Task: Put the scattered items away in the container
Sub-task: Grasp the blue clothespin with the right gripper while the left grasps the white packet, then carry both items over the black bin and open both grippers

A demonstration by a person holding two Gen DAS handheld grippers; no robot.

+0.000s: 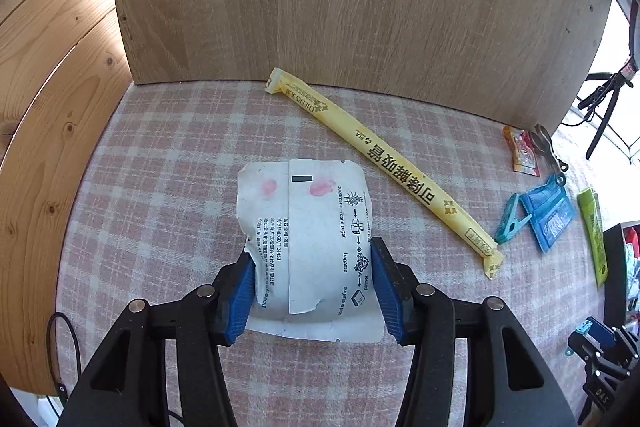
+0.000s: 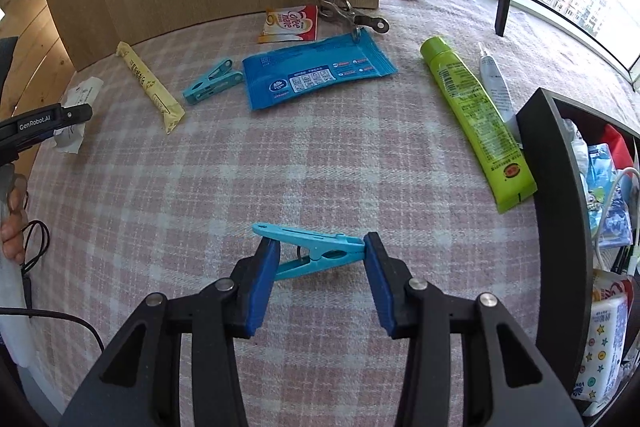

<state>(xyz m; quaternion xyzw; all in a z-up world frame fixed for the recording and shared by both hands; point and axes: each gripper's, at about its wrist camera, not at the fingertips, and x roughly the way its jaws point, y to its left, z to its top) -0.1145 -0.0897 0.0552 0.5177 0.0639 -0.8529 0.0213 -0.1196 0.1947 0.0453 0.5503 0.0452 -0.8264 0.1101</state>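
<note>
I am at the pick-up step with both hands. My left tool (image 1: 312, 287) is clenched on the white paper packet (image 1: 308, 227), low in the frame's centre. My right tool (image 2: 320, 279) pinches a blue clothespin (image 2: 312, 251) end to end at lower centre. Next, I judge, both go to the black container (image 2: 560, 187) at the right edge. Still on the bench (image 2: 280, 167): one blue clothespin, one yellow straw sleeve (image 2: 150, 87), one blue wipes pack (image 2: 316, 75), one creamer sachet (image 2: 290, 23), one metal clip (image 2: 352, 15), two tubes.
</note>
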